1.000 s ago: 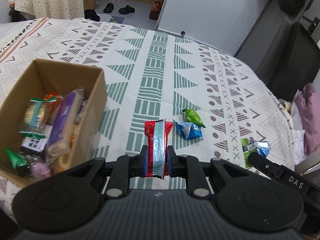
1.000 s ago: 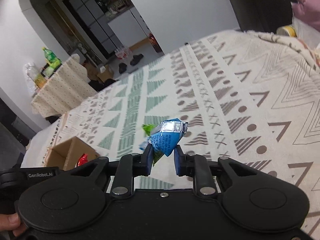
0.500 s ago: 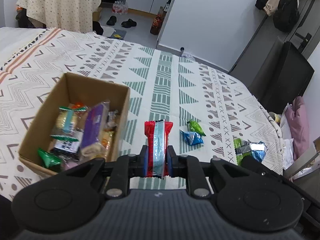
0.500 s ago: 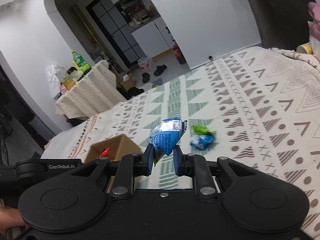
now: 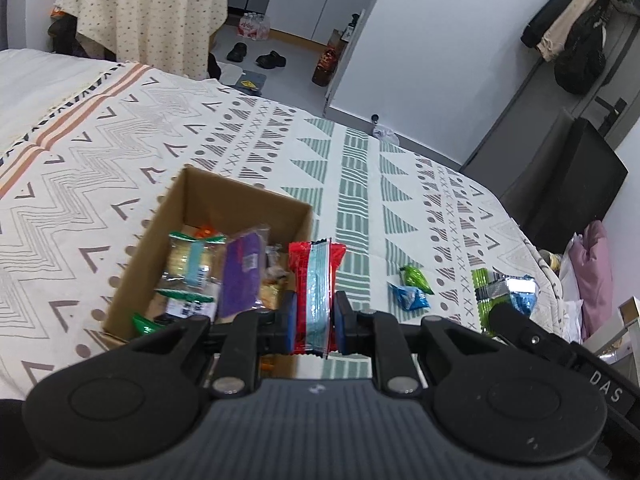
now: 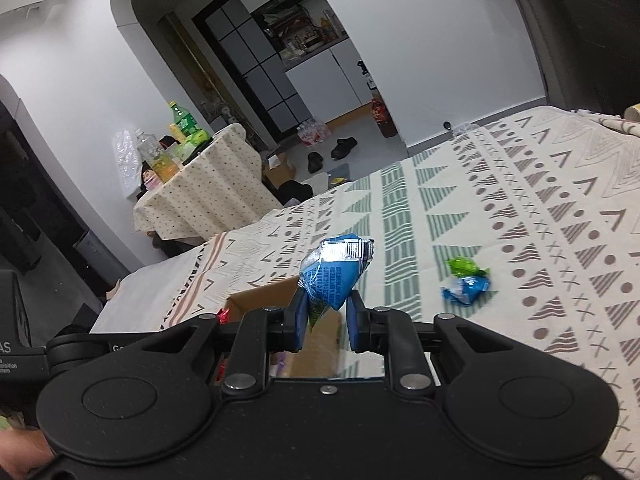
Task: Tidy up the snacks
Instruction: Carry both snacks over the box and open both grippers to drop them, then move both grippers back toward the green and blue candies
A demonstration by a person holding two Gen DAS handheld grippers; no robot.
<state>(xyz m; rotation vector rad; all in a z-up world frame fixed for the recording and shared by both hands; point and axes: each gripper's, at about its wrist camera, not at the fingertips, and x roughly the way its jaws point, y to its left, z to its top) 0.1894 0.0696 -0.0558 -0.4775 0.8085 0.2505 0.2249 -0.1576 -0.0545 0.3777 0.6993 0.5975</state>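
Observation:
My left gripper (image 5: 314, 322) is shut on a red snack packet with a pale blue stripe (image 5: 316, 280), held above the right edge of an open cardboard box (image 5: 168, 216) that holds several wrapped snacks. My right gripper (image 6: 326, 326) is shut on a blue snack packet (image 6: 334, 272), held above the box's far corner (image 6: 260, 296). A small green packet (image 5: 416, 277) and a small blue packet (image 5: 409, 297) lie on the patterned cloth to the right; both also show in the right wrist view, green (image 6: 464, 266) and blue (image 6: 466, 290).
The box and packets sit on a cloth with green and brown patterns (image 5: 360, 184). The right gripper with its packet (image 5: 508, 292) shows at the left view's right edge. A small covered table (image 5: 148, 8), shoes (image 5: 256, 56) and a dark chair (image 5: 568, 188) stand beyond.
Both grippers have risen and moved left toward the box while keeping hold of their packets. The box now lies straight ahead of the left gripper instead of off to its left.

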